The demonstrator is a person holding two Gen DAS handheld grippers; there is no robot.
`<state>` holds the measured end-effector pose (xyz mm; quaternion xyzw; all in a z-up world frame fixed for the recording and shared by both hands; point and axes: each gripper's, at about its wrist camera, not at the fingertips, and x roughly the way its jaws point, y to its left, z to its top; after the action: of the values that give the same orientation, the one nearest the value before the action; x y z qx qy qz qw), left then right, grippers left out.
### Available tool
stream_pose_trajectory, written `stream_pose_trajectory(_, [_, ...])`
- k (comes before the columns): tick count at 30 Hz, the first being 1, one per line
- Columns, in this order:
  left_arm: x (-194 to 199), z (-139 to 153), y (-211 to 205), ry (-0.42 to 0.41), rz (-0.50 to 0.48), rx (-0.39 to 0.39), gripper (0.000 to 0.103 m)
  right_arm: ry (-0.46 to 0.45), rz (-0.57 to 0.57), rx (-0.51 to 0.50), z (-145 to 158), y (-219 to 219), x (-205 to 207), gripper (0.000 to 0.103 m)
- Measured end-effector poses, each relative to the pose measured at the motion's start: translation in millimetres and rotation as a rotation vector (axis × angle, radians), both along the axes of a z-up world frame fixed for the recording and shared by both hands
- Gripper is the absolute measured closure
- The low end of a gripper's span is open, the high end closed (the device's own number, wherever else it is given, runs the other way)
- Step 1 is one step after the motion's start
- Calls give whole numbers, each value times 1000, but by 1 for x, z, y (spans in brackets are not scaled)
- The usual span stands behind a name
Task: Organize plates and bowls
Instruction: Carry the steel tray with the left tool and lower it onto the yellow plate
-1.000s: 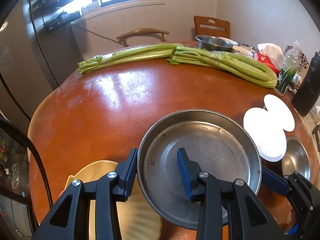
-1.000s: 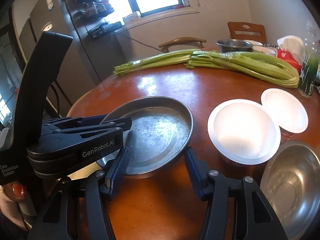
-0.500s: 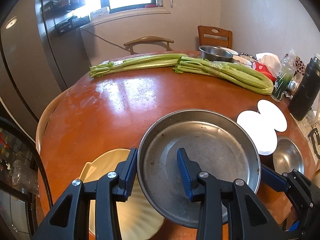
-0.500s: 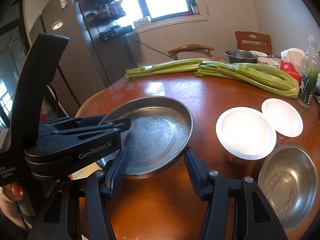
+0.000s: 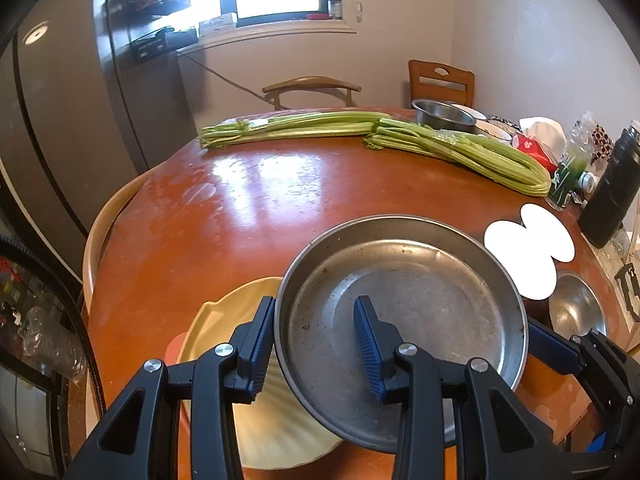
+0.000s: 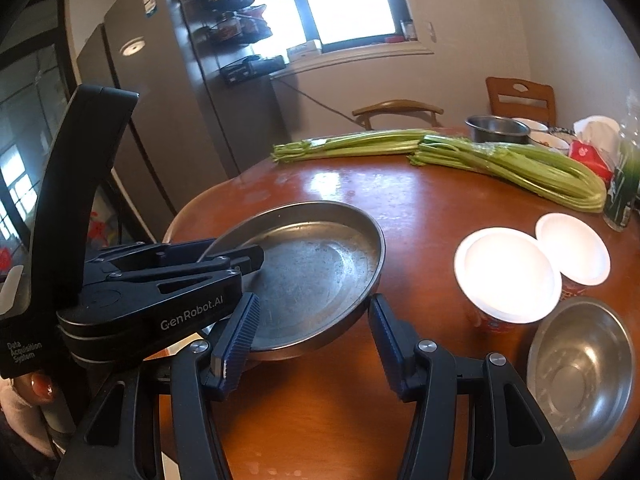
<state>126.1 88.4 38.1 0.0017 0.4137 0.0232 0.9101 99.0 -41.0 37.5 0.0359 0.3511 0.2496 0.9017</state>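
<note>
Left gripper (image 6: 244, 260) marked "GenRobot.AI"

On the far side of your round brown counter (image 5: 248, 216) lie two long bundles of celery (image 5: 460, 148), end to end. At the far right you have a clear bottle with green liquid (image 5: 570, 172), a tall dark bottle (image 5: 612, 196) just beside it, and a red packet (image 5: 534, 148) under crumpled white tissue (image 5: 542, 128). Beyond the counter stand two wooden chairs (image 6: 520, 98), a grey refrigerator (image 6: 160, 120) on the left, and a bright window (image 6: 344, 0).
</note>
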Motion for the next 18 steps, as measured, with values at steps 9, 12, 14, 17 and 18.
stream_pose_trajectory(9, [-22,11,30,-37,51,7,63,-34,69,-15,9,29,-11,44])
stream_pose_trajectory(12, [-30,12,40,-43,69,6,63,-44,91,-21,11,39,-14,44])
stream_pose_trajectory(14, [-33,11,45,-44,77,7,63,-49,106,-28,11,46,-16,44])
stream_pose_trajectory(17, [-37,6,52,-40,87,-2,63,-49,121,-37,9,54,-19,44])
stream_pose_trajectory(18, [-38,4,54,-38,89,-6,63,-46,123,-38,8,55,-20,44])
